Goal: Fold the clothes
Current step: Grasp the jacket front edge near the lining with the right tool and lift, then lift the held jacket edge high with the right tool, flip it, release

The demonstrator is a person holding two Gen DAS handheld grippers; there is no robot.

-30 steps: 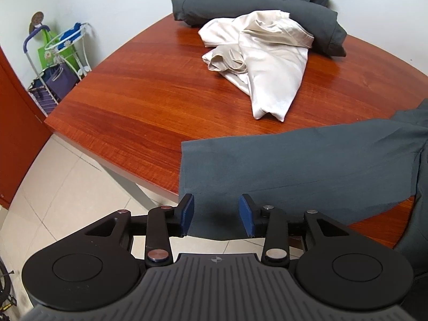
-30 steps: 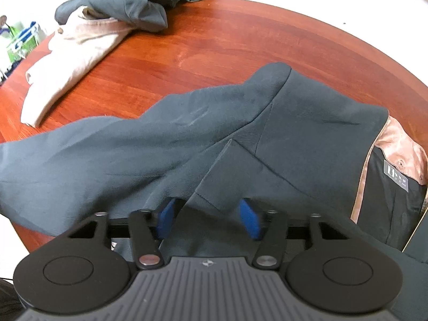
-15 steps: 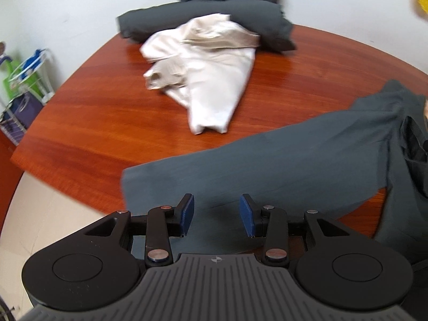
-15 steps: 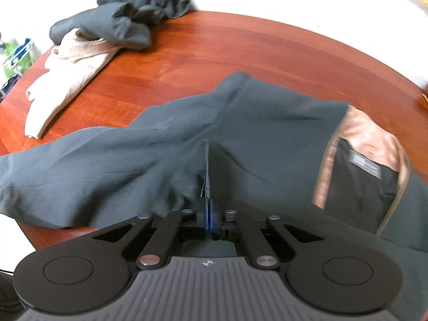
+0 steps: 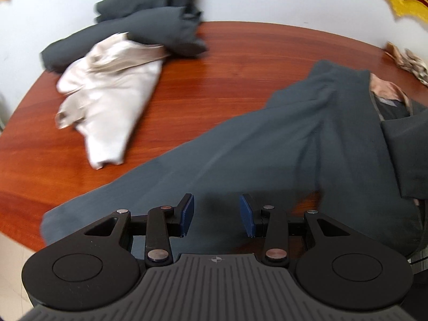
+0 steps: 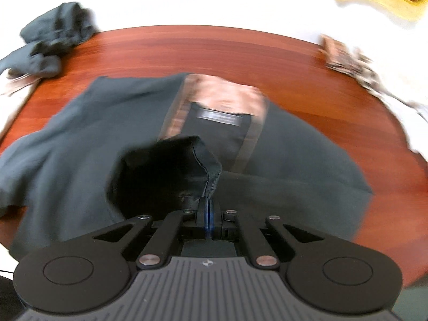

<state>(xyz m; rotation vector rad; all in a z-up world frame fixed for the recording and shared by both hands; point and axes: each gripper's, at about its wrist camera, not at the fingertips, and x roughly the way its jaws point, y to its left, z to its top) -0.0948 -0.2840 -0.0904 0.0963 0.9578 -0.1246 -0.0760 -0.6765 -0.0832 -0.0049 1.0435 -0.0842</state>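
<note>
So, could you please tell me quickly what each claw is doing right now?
Left claw: open, holding nothing, above the dark grey garment.
Right claw: shut on a fold of the dark grey garment.

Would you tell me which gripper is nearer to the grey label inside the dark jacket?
Right. The right gripper pinches jacket fabric just below the label; the left gripper hovers open over its sleeve.

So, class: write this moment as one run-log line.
task: fold clothes | right hand-held gripper: shut on dark jacket edge, lifted | left hand-held gripper: open over sleeve | table
</note>
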